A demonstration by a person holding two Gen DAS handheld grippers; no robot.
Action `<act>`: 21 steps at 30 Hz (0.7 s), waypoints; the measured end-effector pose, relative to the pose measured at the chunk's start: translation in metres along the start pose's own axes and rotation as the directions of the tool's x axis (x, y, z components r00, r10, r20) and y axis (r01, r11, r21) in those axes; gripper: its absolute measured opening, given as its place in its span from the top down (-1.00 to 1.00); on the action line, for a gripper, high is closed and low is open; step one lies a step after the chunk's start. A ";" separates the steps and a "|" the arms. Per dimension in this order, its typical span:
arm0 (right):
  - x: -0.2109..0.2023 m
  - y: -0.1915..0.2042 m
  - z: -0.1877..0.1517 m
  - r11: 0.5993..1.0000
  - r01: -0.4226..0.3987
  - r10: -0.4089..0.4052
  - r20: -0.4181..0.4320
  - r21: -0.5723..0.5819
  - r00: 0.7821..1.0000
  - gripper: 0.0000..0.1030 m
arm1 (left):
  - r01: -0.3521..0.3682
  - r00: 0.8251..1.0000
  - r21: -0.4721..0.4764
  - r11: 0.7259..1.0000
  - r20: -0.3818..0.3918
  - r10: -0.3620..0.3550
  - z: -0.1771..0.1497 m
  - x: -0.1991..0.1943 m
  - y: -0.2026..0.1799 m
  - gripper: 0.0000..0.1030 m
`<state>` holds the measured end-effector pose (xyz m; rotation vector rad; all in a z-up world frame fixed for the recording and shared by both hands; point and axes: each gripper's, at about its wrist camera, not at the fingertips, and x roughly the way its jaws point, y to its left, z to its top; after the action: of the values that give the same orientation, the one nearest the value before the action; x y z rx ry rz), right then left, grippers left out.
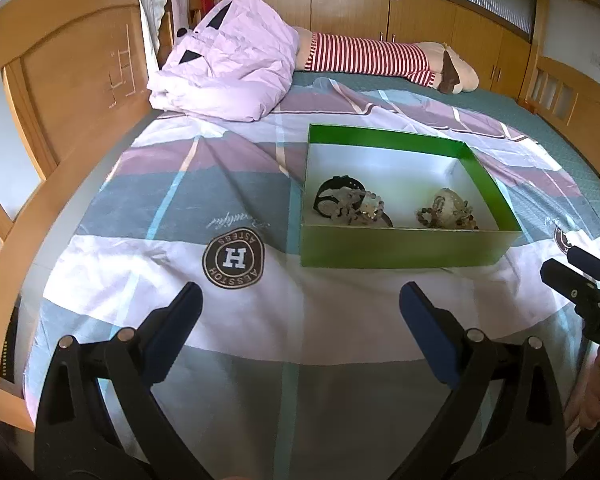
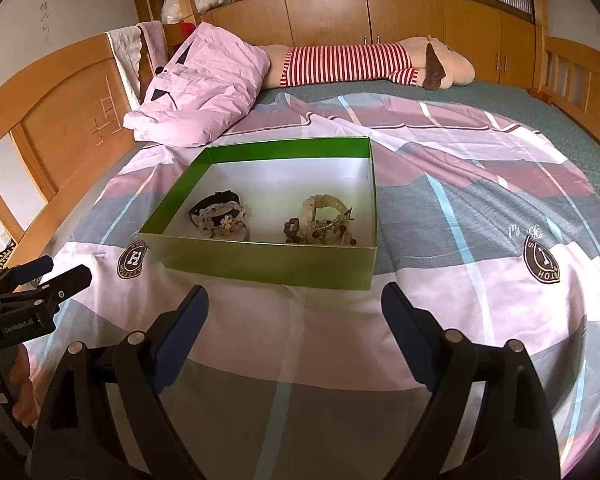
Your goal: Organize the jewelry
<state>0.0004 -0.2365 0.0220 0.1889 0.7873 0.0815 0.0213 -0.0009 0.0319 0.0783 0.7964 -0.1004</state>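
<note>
A green box [image 1: 404, 247] with a white inside sits on the bed; it also shows in the right wrist view [image 2: 260, 262]. Inside lie two heaps of jewelry: a black band with pale bead bracelets [image 1: 350, 202] [image 2: 220, 216] on the left, and brown and cream bead bracelets [image 1: 448, 208] [image 2: 324, 222] on the right. My left gripper [image 1: 300, 304] is open and empty, low over the sheet in front of the box. My right gripper [image 2: 296, 304] is open and empty, also in front of the box. Each gripper shows at the edge of the other's view [image 1: 572, 268] [image 2: 48, 276].
The bed has a plaid sheet [image 1: 236, 184]. A crumpled pink quilt [image 1: 228, 60] lies at the back left, a striped plush toy [image 1: 380, 56] along the far side. A wooden headboard [image 1: 68, 80] stands on the left, wooden cabinets [image 2: 400, 16] behind.
</note>
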 end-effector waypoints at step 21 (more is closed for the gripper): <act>-0.001 0.002 -0.001 1.000 0.006 -0.006 0.000 -0.005 1.000 -0.72 | 0.009 1.000 0.005 1.000 -0.003 -0.009 0.002 0.001 0.000 -0.94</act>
<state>-0.0009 -0.2347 0.0224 0.1818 0.7879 0.0782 0.0231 -0.0008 0.0324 0.0797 0.7991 -0.1109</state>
